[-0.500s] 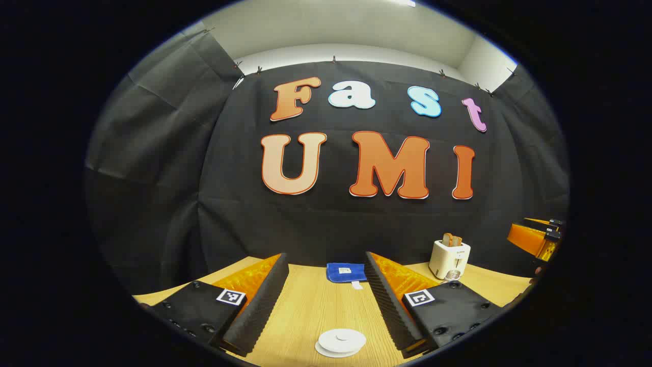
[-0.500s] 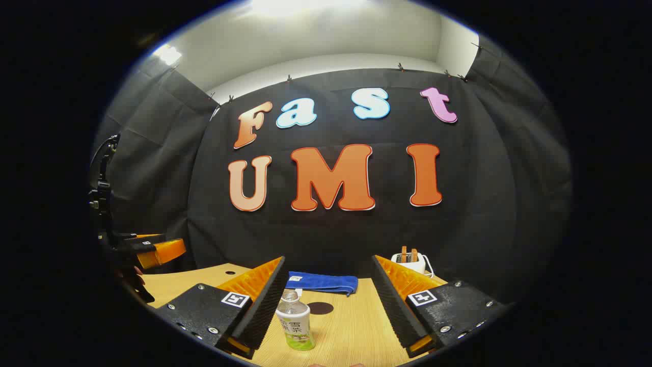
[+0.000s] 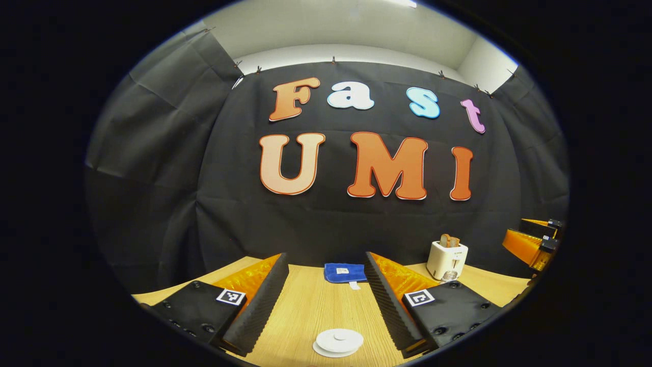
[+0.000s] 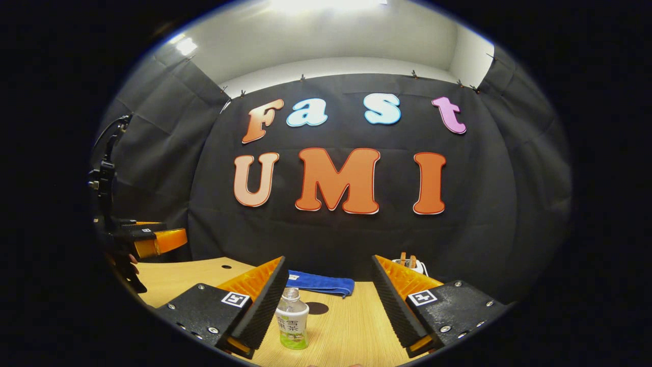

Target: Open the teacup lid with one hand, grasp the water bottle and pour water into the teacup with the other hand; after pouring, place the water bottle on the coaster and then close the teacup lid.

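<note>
Here the left hand-held gripper (image 3: 326,300) hangs over the wooden desk (image 3: 305,311) with its fingers spread wide and nothing between them. Low in the middle of the left gripper view, between the two fingers, sits the white teacup lid (image 3: 338,341), seen from above; the cup under it is hard to make out. Farther back at the centre lies a folded blue cloth (image 3: 345,272), and right of it stands a white toaster (image 3: 447,259) with bread in its slots. At the far right edge of that view the other gripper shows in part.

The right hand-held gripper (image 4: 326,306) is also wide apart and holds nothing. In the right gripper view the water bottle (image 4: 292,319) stands upright at the lower centre, cap off, just beside the left-side finger; whether they touch I cannot tell. Behind the bottle a dark round coaster (image 4: 317,308) lies flat on the desk, apart from it. The blue cloth (image 4: 321,283) lies beyond that, the toaster (image 4: 410,264) peeks out at the right, and the left hand-held gripper (image 4: 153,239) juts in at the left edge.
</note>
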Motion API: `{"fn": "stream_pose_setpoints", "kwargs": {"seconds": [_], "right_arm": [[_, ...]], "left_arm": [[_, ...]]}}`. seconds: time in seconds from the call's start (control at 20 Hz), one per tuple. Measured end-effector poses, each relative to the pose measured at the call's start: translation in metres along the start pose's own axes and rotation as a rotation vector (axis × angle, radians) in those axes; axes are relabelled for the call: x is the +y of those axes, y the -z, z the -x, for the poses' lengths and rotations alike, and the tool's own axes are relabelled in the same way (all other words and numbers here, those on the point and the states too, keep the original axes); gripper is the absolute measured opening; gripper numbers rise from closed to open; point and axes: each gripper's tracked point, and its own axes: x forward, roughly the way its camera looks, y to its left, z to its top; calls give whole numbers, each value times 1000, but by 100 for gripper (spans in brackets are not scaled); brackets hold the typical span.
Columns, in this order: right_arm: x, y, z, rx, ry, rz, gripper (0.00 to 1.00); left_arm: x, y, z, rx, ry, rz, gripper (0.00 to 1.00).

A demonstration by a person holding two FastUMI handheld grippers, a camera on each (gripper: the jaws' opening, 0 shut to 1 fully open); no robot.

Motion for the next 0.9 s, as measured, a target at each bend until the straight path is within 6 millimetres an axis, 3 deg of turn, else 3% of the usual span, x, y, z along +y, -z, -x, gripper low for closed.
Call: {"fn": "stream_pose_setpoints", "kwargs": {"seconds": [0.5,0.9], "right_arm": [[5,12,-1,35,-16,-23,97],[16,36,-2,85,-55,-61,97]], "left_arm": [[-1,5,-3,-1,-3,1,98],[-10,29,-5,32,26,-25,98]]}}
